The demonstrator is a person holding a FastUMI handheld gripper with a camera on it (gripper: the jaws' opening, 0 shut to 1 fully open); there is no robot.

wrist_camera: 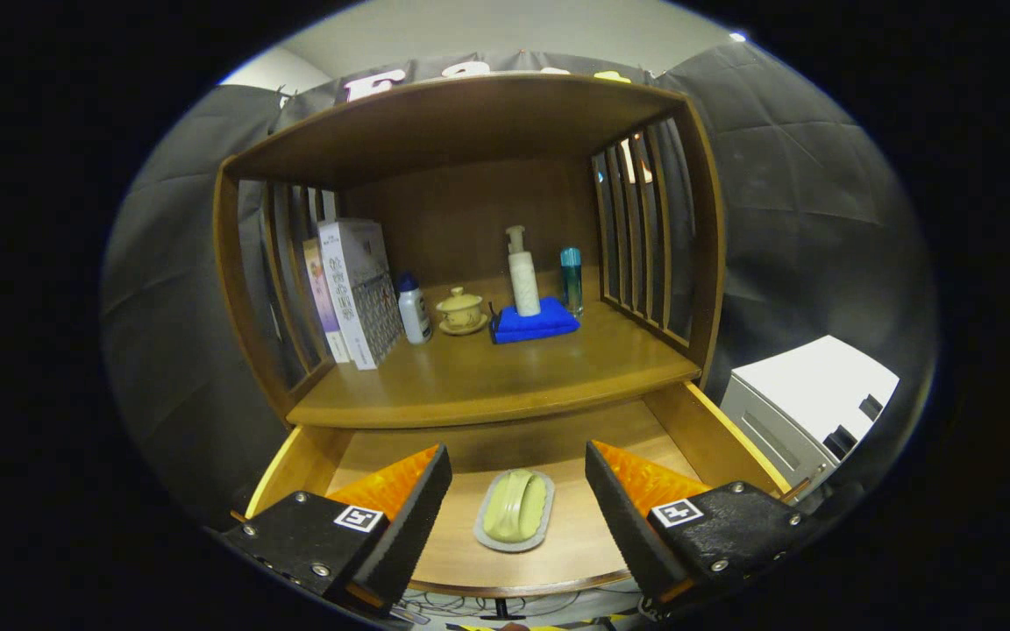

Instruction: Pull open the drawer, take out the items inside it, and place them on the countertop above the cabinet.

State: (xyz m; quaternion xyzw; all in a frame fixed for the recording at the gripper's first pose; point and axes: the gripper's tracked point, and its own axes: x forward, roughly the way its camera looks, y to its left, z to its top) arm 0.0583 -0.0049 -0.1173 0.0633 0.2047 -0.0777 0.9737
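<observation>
Green soap dish (515,511) btwn open claw (518,478) fingers.

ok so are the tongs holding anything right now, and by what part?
Nothing is held. The tongs are open above the pulled-out wooden drawer, and the green soap bar on its grey oval dish lies between the fingers, untouched.

Booth with a wooden cabinet against dark cloth

Black cloth wall (785,175) surrounds the slatted-sided wooden cabinet (470,123); pale ceiling (487,31) above, white unit (807,394) beside it.
</observation>
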